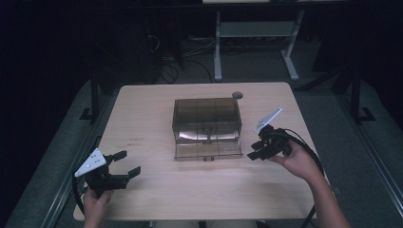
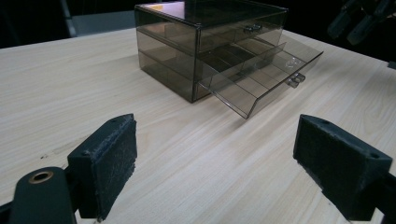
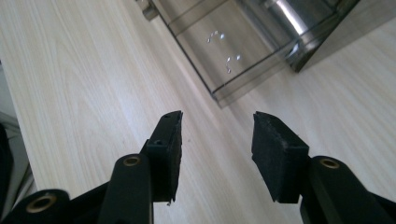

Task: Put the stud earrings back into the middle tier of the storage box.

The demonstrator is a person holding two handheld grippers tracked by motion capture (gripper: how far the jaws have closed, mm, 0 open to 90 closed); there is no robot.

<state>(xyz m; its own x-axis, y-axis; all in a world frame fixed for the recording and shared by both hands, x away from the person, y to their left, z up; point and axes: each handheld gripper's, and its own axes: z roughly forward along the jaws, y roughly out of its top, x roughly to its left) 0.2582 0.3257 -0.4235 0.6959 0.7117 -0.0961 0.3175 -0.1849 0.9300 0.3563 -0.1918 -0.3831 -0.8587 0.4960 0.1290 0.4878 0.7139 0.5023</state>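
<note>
The right hand-held gripper (image 1: 257,150) is released, its jaws a little apart and empty, just beside the right corner of the pulled-out lower drawer (image 1: 206,149) of the smoky transparent plastic drawer box (image 1: 206,118). The left hand-held gripper (image 1: 127,164) is wide open, empty, well apart from the box, near the front left of the table. I judge the step is to push or pull this drawer; it is better to take the small clear handle (image 2: 296,80) at the middle, so the drawer slides straight and the light box does not turn. The light wooden table (image 1: 142,109) is smooth. The room around is dark, with a white desk frame (image 1: 256,42) behind.
</note>
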